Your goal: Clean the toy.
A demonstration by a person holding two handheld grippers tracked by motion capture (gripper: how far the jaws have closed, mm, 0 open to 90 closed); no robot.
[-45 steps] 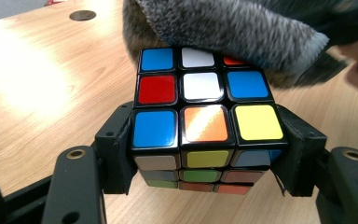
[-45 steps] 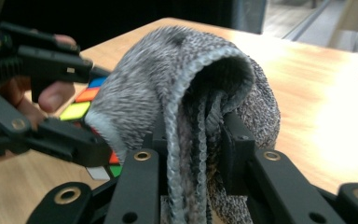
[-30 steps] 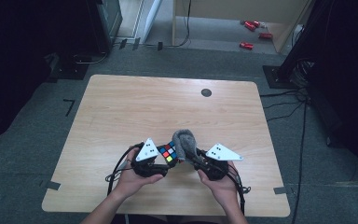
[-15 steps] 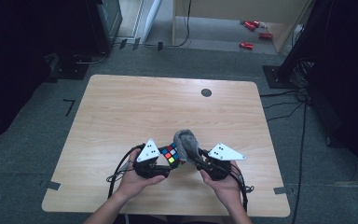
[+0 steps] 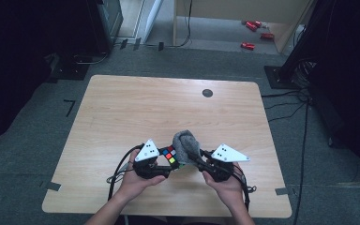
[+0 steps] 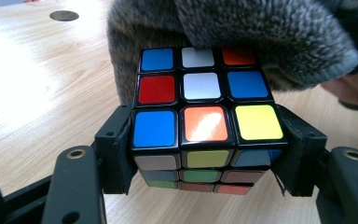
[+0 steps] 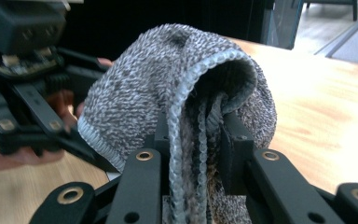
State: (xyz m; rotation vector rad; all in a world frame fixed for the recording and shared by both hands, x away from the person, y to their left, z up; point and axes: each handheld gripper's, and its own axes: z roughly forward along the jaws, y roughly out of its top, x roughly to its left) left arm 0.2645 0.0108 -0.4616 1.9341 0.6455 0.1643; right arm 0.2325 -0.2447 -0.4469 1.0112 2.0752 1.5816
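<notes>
— Nothing has really moved since the earlier frame: both hands sit at the near edge of the counter [image 5: 122,112], same as before.

— What is each holding?

— The left hand-held gripper [image 6: 205,158] pinches one puzzle cube [image 6: 200,121] by its sides. The right hand-held gripper [image 7: 196,135] is pressed together on a folded grey cloth [image 7: 168,84], which lies against the cube's far side.

— Counts?

— One cube, one cloth, two hand-held grippers, one dark round grommet [image 5: 207,93] in the counter.

— The room?

— Pale wood counter, grey carpet, red objects [image 5: 253,33] on the floor beyond.
</notes>
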